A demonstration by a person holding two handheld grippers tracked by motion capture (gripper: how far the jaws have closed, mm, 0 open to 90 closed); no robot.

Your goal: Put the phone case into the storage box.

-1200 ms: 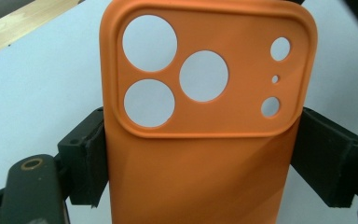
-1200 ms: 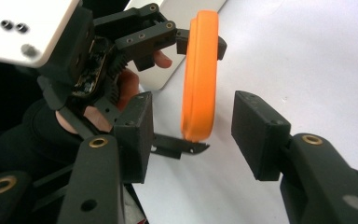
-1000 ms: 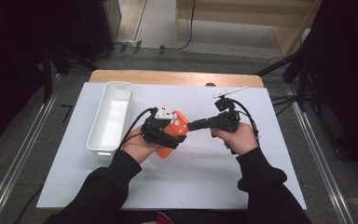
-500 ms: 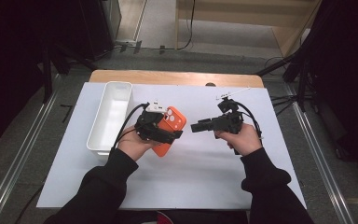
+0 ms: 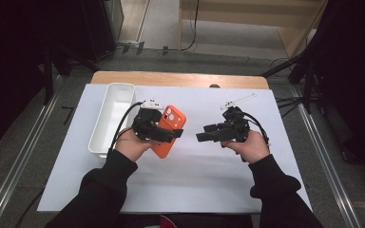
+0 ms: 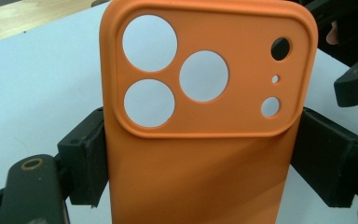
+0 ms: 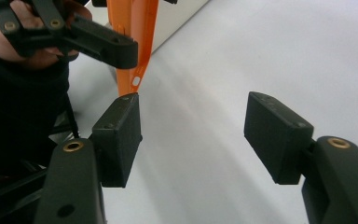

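Left gripper [image 5: 171, 134] clamps the orange phone case [image 5: 168, 130]; right gripper [image 5: 204, 137], jaws just opened and empty, sits beside the case; hold it level toward the white bin [image 5: 105, 128].

The orange phone case [image 5: 169, 130] is empty, a soft-looking shell with three large round lens cutouts and three smaller holes in a raised corner block (white table shows through them). It is off the white sheet, its back side up, camera end toward twelve o'clock, clamped across its width, probably near mid-length.
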